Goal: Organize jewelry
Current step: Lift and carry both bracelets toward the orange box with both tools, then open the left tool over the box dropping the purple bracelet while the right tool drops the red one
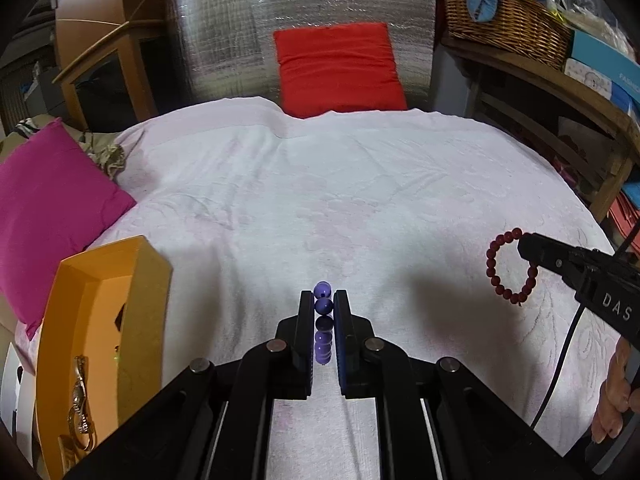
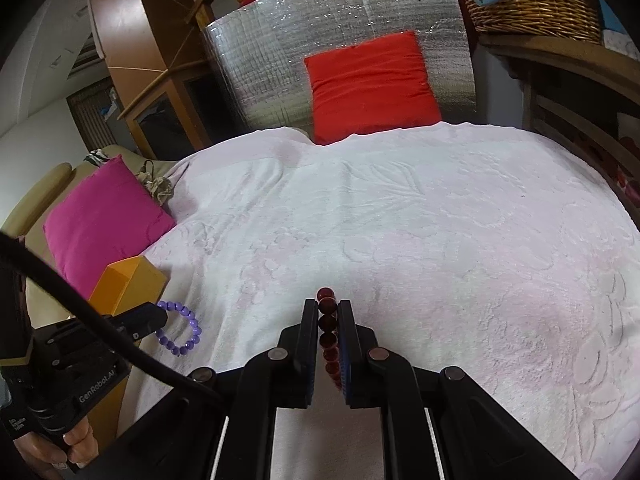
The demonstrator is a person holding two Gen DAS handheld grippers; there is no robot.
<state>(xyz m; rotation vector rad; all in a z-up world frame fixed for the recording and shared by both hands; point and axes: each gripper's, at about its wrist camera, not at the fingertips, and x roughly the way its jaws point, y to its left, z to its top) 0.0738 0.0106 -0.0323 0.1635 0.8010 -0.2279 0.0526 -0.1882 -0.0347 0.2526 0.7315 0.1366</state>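
From your left wrist camera, your left gripper (image 1: 323,300) is clenched on the purple bead bracelet (image 1: 323,322), seen edge-on between its fingers above the white bedspread (image 1: 320,200). The bedspread lies bare and wide ahead of the bracelet, as far as the red cushion (image 1: 338,68) at its far edge; its left edge is crowded by the magenta cushion (image 1: 52,188) and the orange box (image 1: 100,328). That box is open and holds a gold-coloured piece (image 1: 80,396), too small to make out further; its near end is cut off by the frame. To the right of the box, your right gripper (image 1: 524,246) grips the dark red bead bracelet (image 1: 508,272), which hangs clear of the cloth. From your right wrist camera, the right gripper (image 2: 329,306) is closed on the red bracelet (image 2: 328,328), again edge-on. Left of it, the left gripper (image 2: 162,316) holds the purple bracelet (image 2: 182,328) just in front of the orange box (image 2: 128,284), whose inside is hidden from here. The bedspread (image 2: 440,240) to the right is open to its edge.
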